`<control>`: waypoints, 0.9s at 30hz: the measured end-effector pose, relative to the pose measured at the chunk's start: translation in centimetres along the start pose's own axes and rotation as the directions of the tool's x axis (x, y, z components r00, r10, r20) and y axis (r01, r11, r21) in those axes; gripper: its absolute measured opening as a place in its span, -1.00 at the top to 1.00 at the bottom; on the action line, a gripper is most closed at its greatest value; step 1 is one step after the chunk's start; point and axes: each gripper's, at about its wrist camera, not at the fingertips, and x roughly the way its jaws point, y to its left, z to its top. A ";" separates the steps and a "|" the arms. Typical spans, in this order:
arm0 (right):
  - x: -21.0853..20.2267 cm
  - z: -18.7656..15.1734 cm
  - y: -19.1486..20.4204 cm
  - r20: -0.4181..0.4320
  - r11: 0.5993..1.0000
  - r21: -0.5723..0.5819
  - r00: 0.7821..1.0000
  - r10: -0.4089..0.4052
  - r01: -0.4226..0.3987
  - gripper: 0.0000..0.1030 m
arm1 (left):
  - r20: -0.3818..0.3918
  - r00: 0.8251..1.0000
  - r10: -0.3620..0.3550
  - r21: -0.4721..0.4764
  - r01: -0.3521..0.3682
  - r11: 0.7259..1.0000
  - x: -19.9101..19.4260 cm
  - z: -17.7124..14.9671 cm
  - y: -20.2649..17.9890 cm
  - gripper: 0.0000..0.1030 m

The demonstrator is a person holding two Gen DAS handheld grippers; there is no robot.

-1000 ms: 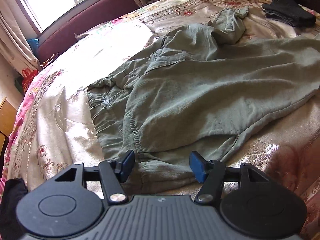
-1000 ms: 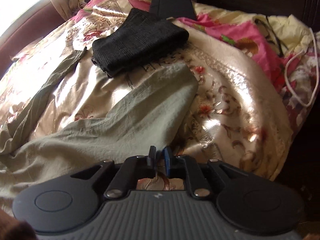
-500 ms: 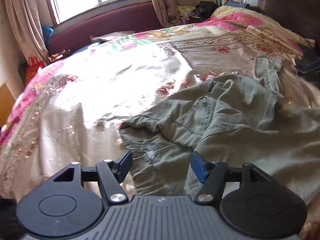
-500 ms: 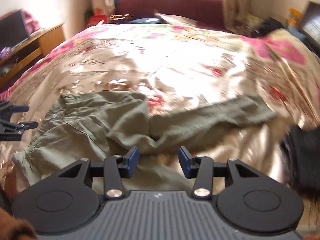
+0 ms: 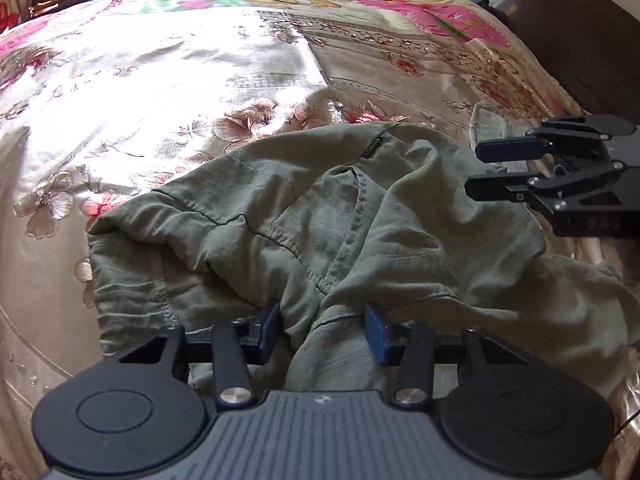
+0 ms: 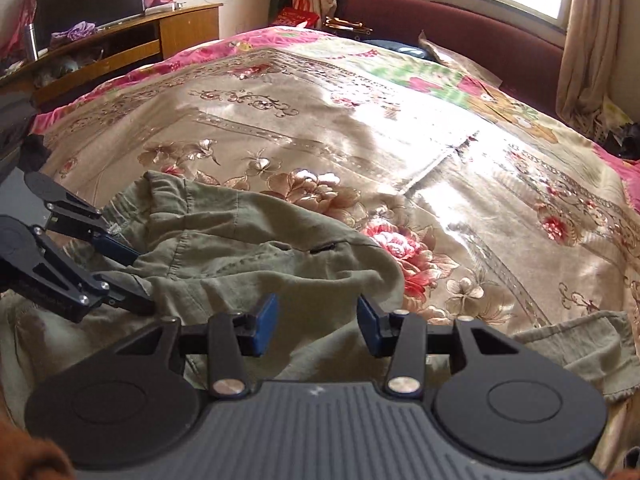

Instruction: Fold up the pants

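Note:
Olive-green pants [image 5: 328, 232] lie crumpled on the bed, waistband to the left in the left wrist view. They also show in the right wrist view [image 6: 248, 248]. My left gripper [image 5: 322, 330] is open, low over the near edge of the pants, with a fold of fabric between its pads. It appears at the left of the right wrist view [image 6: 130, 278]. My right gripper [image 6: 316, 322] is open over the pants' near part. It appears at the right of the left wrist view [image 5: 476, 170], open, above the fabric.
The bed is covered by a shiny floral bedspread [image 6: 360, 128]. A wooden desk [image 6: 120, 40] stands at the far left, a dark red headboard [image 6: 440, 28] under the window. A trouser leg end [image 6: 580, 344] lies at the right.
Both grippers have swung toward the waist end of the pants and lowered onto them. The right gripper, shut a second ago, is open.

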 end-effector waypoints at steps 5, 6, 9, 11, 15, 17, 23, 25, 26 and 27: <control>1.2 1.0 0.6 0.004 0.994 -0.105 1.000 0.025 -0.025 0.13 | 0.017 0.998 -0.060 -0.151 0.062 0.987 -0.5 0.8 2.9 -0.07; 1.4 1.2 0.4 0.003 0.993 -0.115 1.000 0.029 -0.028 0.14 | 0.018 0.998 -0.059 -0.149 0.061 0.987 -0.4 0.8 2.9 -0.01; 2.1 2.0 0.5 0.026 0.980 -0.197 1.000 0.018 -0.012 0.15 | 0.032 0.998 -0.058 -0.108 0.061 0.992 -0.4 1.2 2.1 0.47; 3.0 2.5 1.2 0.033 0.949 -0.316 0.999 -0.009 0.019 0.16 | 0.063 0.997 -0.052 -0.091 0.057 0.994 -0.8 1.4 1.6 0.49; 6.1 2.9 2.8 -0.042 0.847 -0.531 0.999 -0.007 -0.017 0.21 | 0.111 0.991 -0.079 -0.098 0.090 0.991 -2.2 1.4 2.0 0.55; 7.6 2.7 3.3 -0.081 0.799 -0.599 0.997 0.002 -0.050 0.21 | 0.148 0.985 -0.095 -0.109 0.111 0.988 -3.5 1.3 2.5 0.58; 11.6 3.1 4.0 -0.172 0.731 -0.669 0.985 0.026 -0.136 -0.06 | 0.291 0.940 -0.180 -0.132 0.226 0.965 -7.4 1.9 4.2 0.69; 12.1 3.4 3.9 -0.199 0.720 -0.675 0.979 0.034 -0.162 -0.09 | 0.268 0.951 -0.157 -0.102 0.190 0.977 -7.6 1.9 4.2 0.68; 12.2 3.6 3.8 -0.208 0.712 -0.681 0.977 0.038 -0.172 -0.12 | 0.243 0.957 -0.159 -0.092 0.185 0.978 -7.3 1.8 4.2 0.68; 12.3 3.8 3.6 -0.222 0.701 -0.688 0.974 0.044 -0.189 -0.13 | 0.227 0.963 -0.147 -0.095 0.172 0.980 -6.9 1.6 4.3 0.64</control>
